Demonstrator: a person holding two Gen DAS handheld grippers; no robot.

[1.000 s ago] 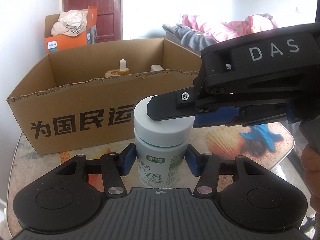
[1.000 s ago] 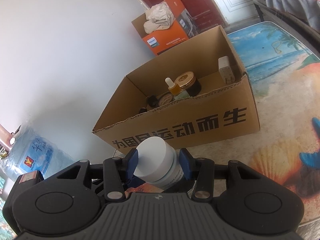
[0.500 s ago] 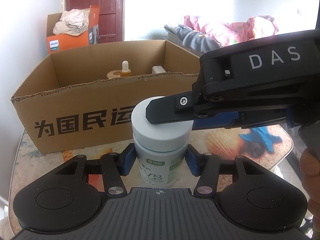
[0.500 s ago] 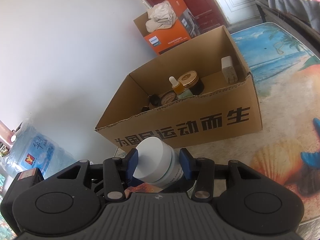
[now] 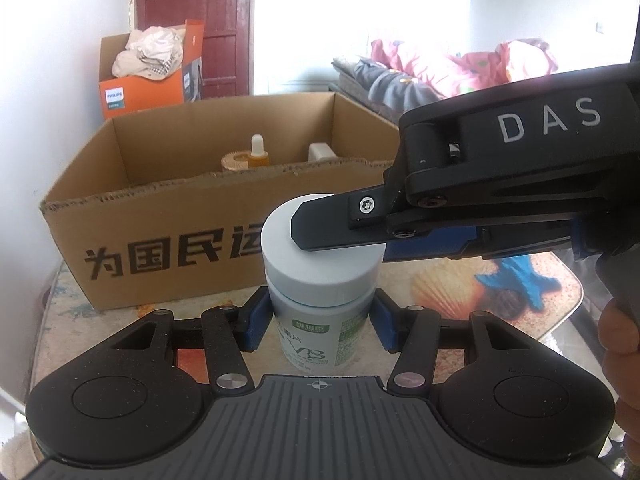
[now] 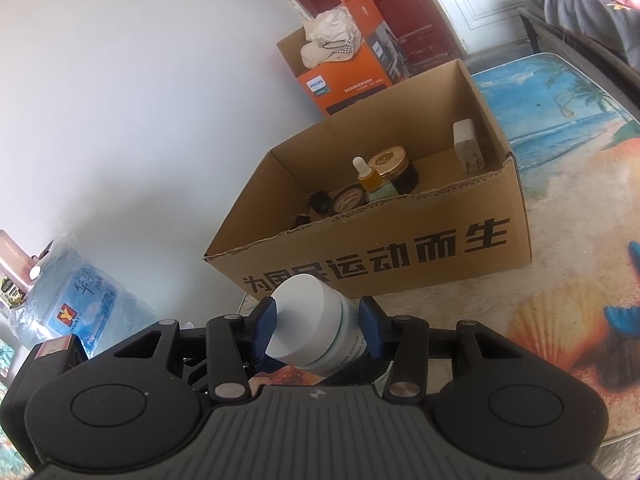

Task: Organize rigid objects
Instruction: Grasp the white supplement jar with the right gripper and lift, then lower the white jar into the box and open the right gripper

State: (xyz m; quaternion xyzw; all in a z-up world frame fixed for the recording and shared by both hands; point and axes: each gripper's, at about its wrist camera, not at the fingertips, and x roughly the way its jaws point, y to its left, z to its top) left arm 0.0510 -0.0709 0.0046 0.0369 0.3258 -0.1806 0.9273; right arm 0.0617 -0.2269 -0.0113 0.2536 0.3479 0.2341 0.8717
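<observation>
A white pill bottle [image 5: 316, 292] with a white cap and a green V8 label stands between the blue pads of my left gripper [image 5: 316, 320], which touch its body. My right gripper [image 6: 318, 330] comes in from the right and is shut across the bottle's cap [image 6: 308, 328]; its black finger [image 5: 340, 220] overlaps the cap in the left wrist view. An open cardboard box [image 5: 168, 232] stands just behind, also in the right wrist view [image 6: 400, 256]. It holds a dropper bottle [image 6: 366, 174], a gold-lidded jar [image 6: 394, 164], a white charger [image 6: 466, 144] and small dark items.
The table [image 6: 568, 184] has a beach and shell print. An orange Philips box [image 5: 148, 80] with cloth in it stands behind, against the wall. A water jug [image 6: 76, 304] is at the left. Bedding [image 5: 440, 72] lies at the back right.
Both grippers and the bottle have risen slightly and drawn back a little from the box. The grip on the bottle looks the same.
</observation>
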